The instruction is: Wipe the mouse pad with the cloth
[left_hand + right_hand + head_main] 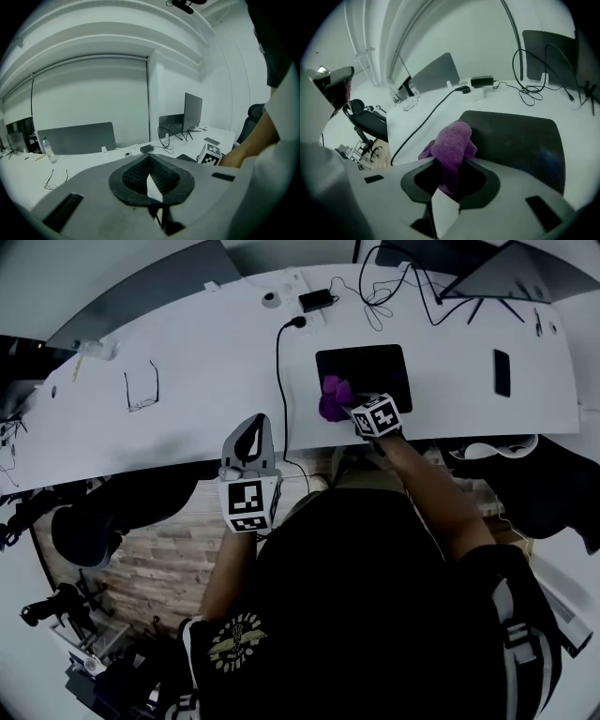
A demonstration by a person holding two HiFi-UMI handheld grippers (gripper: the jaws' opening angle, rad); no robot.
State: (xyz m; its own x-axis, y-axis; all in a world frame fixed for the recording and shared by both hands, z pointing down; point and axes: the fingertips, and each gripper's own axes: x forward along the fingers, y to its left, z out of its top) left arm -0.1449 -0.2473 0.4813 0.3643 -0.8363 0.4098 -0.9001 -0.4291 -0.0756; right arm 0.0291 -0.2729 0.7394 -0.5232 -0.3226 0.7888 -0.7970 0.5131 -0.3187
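Observation:
The black mouse pad lies on the white desk; the right gripper view shows the mouse pad just ahead of the jaws. A purple cloth rests at the pad's near left corner, with my right gripper shut on it. In the right gripper view the cloth bunches out between the jaws of my right gripper. My left gripper hovers at the desk's front edge, left of the pad, jaws together and nothing in them; the left gripper view shows the left gripper held level above the desk.
A black cable runs down the desk left of the pad to a power adapter. Glasses lie at the left, a phone at the right, and monitors stand at the back right. An office chair is beside the desk.

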